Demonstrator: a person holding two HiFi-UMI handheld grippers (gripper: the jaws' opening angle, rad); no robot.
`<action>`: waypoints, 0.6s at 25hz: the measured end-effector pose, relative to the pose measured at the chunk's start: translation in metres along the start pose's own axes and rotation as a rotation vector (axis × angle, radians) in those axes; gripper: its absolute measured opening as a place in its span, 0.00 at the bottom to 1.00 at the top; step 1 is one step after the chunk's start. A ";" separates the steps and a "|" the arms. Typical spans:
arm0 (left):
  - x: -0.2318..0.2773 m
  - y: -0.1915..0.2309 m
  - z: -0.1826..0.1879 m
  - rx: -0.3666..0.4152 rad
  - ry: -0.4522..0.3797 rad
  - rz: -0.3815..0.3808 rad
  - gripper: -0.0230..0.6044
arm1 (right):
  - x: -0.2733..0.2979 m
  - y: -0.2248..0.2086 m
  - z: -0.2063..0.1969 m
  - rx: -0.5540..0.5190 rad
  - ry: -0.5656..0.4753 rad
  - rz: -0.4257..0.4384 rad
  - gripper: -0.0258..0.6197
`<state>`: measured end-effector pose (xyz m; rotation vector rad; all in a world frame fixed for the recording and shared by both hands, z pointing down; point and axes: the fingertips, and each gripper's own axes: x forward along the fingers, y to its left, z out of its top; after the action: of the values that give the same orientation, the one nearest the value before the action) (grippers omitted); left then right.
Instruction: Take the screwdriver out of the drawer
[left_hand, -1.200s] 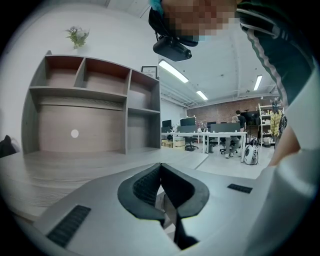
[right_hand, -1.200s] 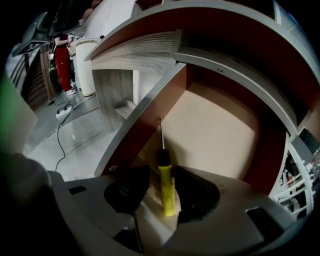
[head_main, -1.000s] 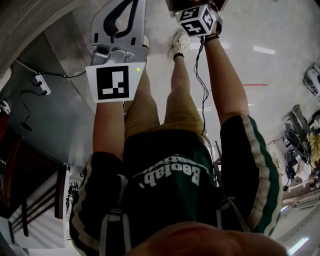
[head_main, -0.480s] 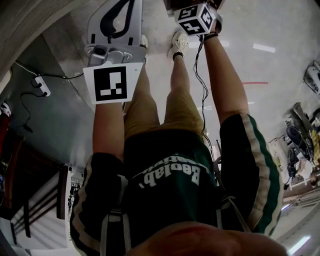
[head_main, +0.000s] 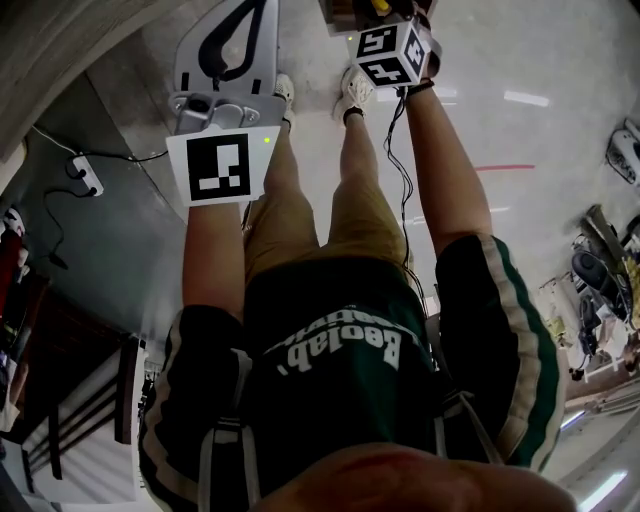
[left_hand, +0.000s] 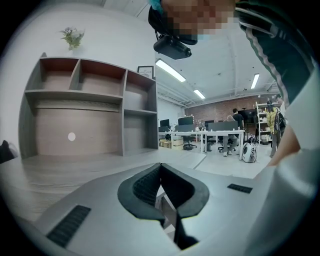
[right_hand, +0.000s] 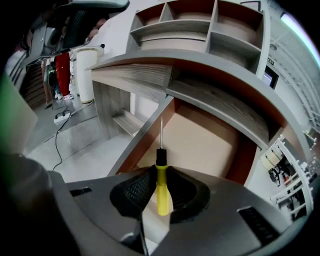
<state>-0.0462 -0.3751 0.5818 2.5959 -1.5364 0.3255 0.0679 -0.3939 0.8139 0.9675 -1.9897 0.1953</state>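
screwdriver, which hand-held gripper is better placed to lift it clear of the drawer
Right. The right hand-held gripper has just closed its jaws on the yellow-handled screwdriver, over the open drawer. The left hand-held gripper is shut, empty, with no drawer in its view.

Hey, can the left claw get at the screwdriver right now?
Probably not: the right claw has just closed on the screwdriver, and the left claw is shut, pointing elsewhere.
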 end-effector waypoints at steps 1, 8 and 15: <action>-0.001 -0.001 0.004 0.003 -0.001 0.001 0.06 | -0.005 -0.003 0.003 0.002 -0.008 -0.005 0.17; -0.014 -0.013 0.036 0.029 -0.008 0.018 0.06 | -0.056 -0.017 0.024 -0.008 -0.061 -0.038 0.17; -0.020 -0.015 0.070 0.043 -0.033 0.052 0.06 | -0.100 -0.027 0.050 0.029 -0.118 -0.028 0.17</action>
<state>-0.0331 -0.3644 0.5097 2.6100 -1.6271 0.3256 0.0841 -0.3803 0.7003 1.0456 -2.0848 0.1551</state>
